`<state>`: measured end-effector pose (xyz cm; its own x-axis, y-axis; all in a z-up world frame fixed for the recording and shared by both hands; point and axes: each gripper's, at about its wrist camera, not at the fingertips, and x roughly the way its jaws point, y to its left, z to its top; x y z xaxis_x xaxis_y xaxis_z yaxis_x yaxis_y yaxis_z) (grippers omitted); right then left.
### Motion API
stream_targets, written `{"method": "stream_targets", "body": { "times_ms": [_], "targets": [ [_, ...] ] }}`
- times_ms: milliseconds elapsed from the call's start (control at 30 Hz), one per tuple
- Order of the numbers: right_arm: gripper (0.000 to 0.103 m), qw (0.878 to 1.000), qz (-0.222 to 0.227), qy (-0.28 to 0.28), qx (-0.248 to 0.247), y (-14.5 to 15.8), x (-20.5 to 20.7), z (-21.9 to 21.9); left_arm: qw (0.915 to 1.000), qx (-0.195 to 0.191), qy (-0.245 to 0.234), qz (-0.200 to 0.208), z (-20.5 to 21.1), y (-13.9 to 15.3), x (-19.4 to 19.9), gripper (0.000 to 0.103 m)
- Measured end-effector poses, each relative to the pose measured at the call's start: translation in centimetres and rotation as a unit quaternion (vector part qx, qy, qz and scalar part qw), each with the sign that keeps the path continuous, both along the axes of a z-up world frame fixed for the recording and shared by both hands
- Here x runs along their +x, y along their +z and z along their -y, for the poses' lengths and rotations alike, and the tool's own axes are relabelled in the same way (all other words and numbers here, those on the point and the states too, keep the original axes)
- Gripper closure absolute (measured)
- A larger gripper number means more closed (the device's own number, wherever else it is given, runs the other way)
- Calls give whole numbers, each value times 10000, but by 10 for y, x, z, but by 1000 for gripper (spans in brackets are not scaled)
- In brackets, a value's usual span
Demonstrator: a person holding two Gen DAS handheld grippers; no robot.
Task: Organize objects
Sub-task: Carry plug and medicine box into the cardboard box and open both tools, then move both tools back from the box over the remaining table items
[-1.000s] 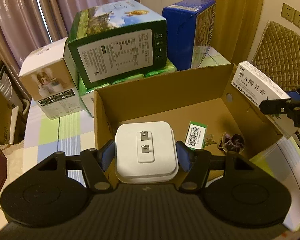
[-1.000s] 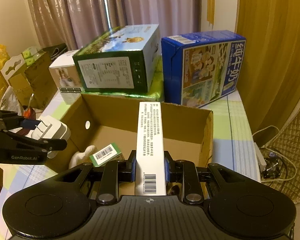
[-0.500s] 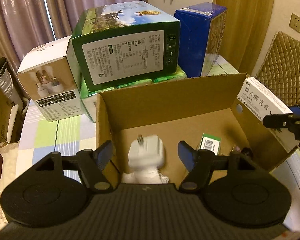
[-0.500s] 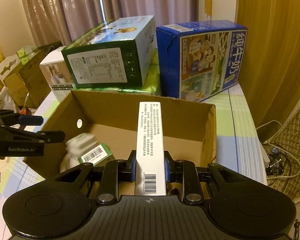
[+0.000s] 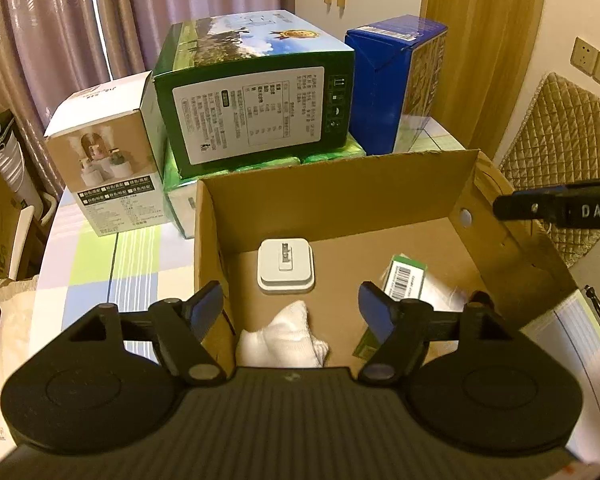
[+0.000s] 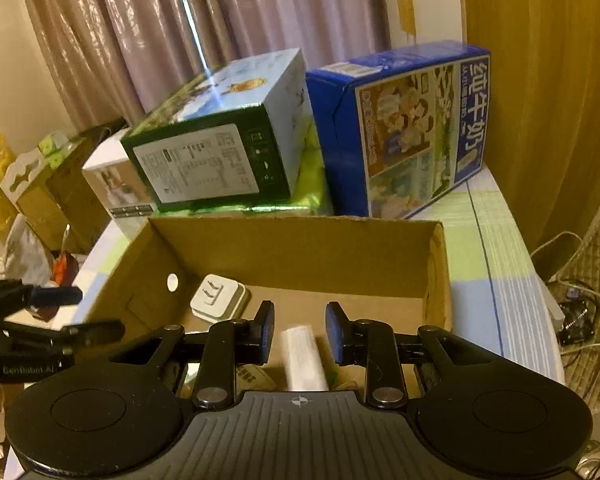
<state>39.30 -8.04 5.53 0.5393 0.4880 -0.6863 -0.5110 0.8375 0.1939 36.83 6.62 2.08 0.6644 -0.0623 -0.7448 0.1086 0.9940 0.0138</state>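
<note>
From the left wrist camera, the left gripper was seen spread wide and holding nothing, poised above the near edge of an open cardboard box. A white plug adapter lay flat on the box floor with its prongs up, well clear of the fingers, so it was judged to be already stowed. Nearer the camera a white sock was bunched against the near wall, and a green barcoded packet lay to the right. Behind the box, a green carton, a blue carton and a small white carton were stacked on the checked tablecloth.

From the right wrist camera, the right gripper was also seen parted and gripping nothing. A long white box, blurred, sat between and below its fingers without being touched, apparently dropping into or resting in the cardboard box. The adapter was visible at the far left corner.
</note>
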Motion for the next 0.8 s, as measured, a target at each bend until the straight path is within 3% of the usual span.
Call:
{"method": "stream_targets", "body": {
  "times_ms": [300, 567, 800],
  "targets": [
    [59, 9998, 113, 12, 134, 15, -51, 26, 9997, -153, 157, 95, 0, 10, -50, 28],
    [41, 9995, 261, 146, 91, 25, -134, 53, 9993, -98, 336, 152, 15, 27, -123, 23],
    [28, 9996, 157, 11, 243, 24, -202, 81, 9987, -101, 448, 216, 29, 37, -185, 12]
  ]
}}
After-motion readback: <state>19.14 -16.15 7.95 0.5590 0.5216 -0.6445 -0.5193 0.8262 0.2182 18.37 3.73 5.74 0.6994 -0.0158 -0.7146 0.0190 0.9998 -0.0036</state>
